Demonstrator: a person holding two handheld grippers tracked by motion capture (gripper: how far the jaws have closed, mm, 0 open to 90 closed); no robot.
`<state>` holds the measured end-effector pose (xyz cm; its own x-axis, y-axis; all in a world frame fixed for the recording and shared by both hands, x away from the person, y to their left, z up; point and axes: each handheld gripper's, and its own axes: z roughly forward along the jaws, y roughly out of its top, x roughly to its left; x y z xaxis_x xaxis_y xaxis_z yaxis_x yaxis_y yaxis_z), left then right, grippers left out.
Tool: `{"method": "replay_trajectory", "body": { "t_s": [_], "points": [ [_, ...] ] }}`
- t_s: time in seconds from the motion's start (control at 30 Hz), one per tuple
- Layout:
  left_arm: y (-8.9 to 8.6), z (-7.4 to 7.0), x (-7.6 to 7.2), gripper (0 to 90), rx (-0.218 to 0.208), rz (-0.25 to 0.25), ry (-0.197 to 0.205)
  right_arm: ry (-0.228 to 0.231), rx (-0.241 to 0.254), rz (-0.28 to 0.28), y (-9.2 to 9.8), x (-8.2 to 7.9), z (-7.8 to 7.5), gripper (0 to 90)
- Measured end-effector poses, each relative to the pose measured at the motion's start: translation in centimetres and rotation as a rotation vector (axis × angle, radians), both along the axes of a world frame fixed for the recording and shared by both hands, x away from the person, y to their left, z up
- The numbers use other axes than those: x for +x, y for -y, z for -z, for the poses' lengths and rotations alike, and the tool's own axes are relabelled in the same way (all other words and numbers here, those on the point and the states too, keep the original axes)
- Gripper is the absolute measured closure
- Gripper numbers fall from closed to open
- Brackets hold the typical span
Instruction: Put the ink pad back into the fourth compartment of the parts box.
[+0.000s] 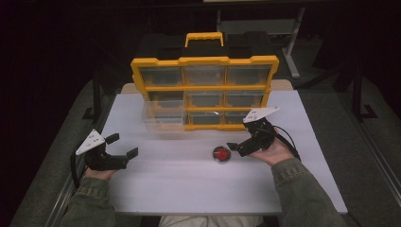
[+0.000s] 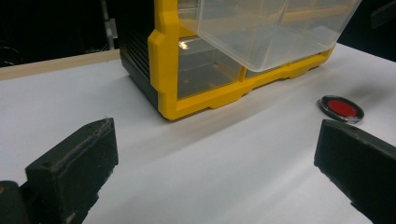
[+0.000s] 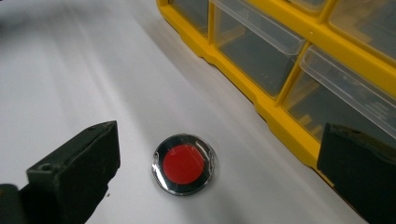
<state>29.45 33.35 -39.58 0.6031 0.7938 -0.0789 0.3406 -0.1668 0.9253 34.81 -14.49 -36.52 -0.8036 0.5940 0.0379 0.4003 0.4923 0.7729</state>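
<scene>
A small round clear case with a red disc [image 1: 221, 154] lies flat on the white table [image 1: 189, 189], in front of a yellow organizer [image 1: 204, 60] with clear drawers. One clear drawer [image 1: 163, 116] sticks out at the organizer's lower left. My right gripper [image 1: 241, 136] is open just right of the disc; in the right gripper view the red disc [image 3: 184, 164] lies on the table between the jaws, nearer the left one. My left gripper [image 1: 124, 145] is open and empty at the table's left. From there the red disc [image 2: 341, 108] shows far right and the pulled-out drawer [image 2: 266, 28] overhangs.
The organizer's yellow frame [image 3: 280, 116] runs close along the right side of the right gripper. Its black carry handle side stands at the table's far edge. A strip of wooden table edge [image 2: 56, 65] shows at the far left. Dark floor surrounds the table.
</scene>
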Motion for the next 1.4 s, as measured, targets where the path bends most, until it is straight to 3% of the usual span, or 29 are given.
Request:
{"method": "replay_trajectory", "body": {
  "t_s": [0.9,1.4],
  "points": [
    [-0.1,0.0,0.2,0.0,-0.013,-0.006,0.001,-0.067,-0.075,-0.056,-3.2,1.3,2.3,0.0],
    [0.0,0.1,0.2,0.0,-0.008,-0.003,-0.004,-0.12,-0.155,-0.106,-5.5,1.6,4.5,0.0]
  ]
}}
